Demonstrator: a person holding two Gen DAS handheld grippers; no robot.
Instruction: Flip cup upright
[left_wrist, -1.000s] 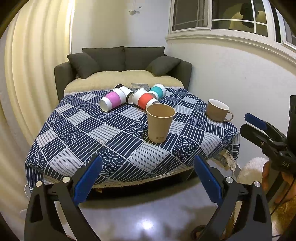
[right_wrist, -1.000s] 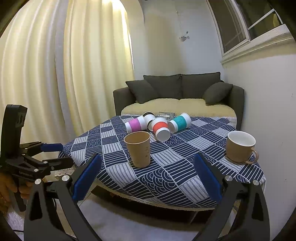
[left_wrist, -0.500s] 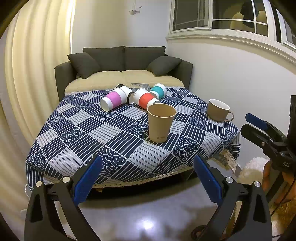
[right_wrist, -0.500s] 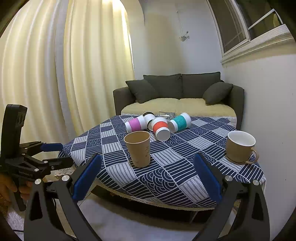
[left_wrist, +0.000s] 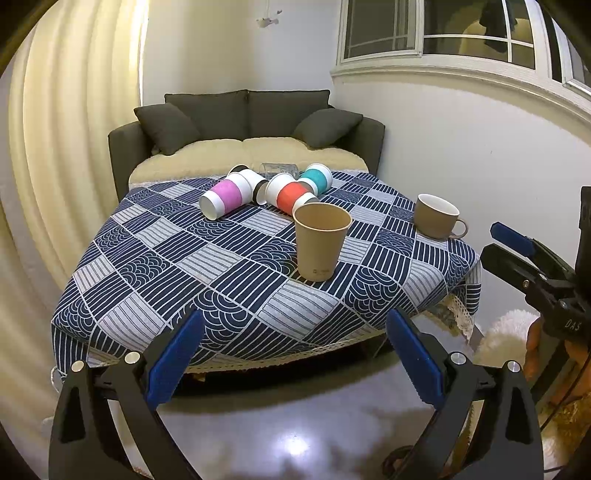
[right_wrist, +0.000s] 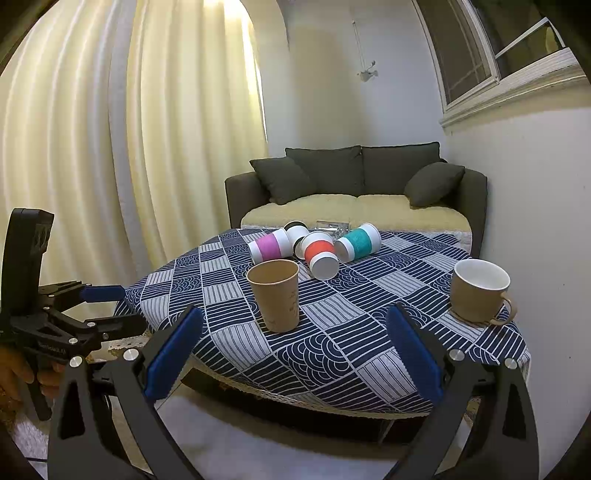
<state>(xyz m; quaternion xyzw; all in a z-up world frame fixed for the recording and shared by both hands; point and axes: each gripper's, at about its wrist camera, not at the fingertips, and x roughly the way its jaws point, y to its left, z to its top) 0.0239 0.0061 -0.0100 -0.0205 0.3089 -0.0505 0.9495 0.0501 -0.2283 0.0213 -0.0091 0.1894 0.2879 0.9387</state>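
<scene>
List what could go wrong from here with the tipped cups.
The pink-banded white cup, red-banded white cup and teal-banded white cup lie bunched together, so grabbing one may roll its neighbours. The upright brown paper cup stands in front; a reach past could topple it.

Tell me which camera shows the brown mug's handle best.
The right wrist view: the brown mug sits near and large, its handle loop clear at lower right. In the left wrist view the mug is smaller, its handle only a thin loop.

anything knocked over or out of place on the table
Yes: at the far side, the pink-banded cup, red-banded cup and teal-banded cup lie on their sides, clustered. The brown paper cup and mug stand upright.
</scene>
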